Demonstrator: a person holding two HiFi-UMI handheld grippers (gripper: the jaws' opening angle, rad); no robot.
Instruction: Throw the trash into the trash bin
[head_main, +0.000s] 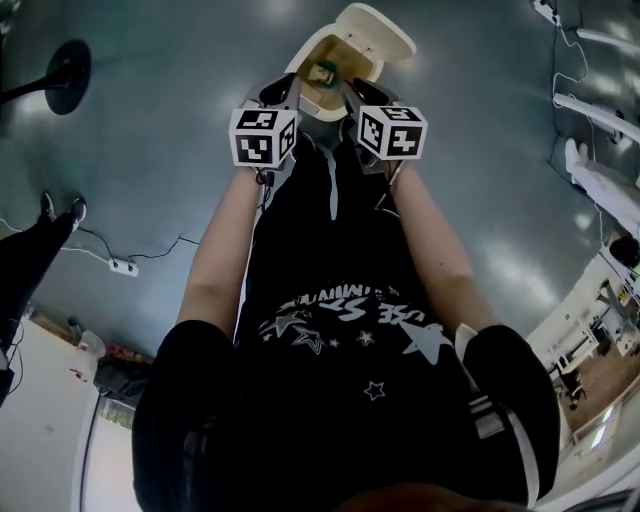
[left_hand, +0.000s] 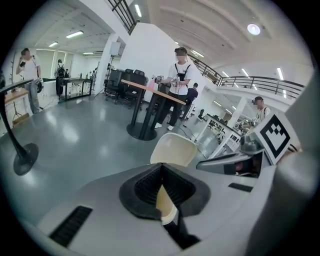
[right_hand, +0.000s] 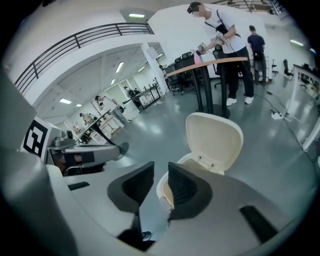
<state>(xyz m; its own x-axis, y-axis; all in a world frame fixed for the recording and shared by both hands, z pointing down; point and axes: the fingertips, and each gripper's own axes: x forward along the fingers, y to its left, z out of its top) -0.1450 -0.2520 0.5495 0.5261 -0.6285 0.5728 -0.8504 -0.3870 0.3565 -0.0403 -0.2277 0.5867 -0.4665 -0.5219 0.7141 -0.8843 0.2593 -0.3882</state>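
Pointing down toward the trash bin (head_main: 330, 102) at the upper middle of the head view, both grippers are held side by side. The left gripper (left_hand: 159, 167) is seen with its jaws pressed together at the tips, nothing between them. The right gripper (right_hand: 161, 172) is seen with a narrow, empty gap between its jaws. Small green trash (head_main: 322, 72) is seen inside the bin, under the raised lid (right_hand: 214, 137).

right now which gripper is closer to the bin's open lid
Right. The right gripper hangs just below the lid in the head view. The left gripper is further off, by the opposite rim of the bin.
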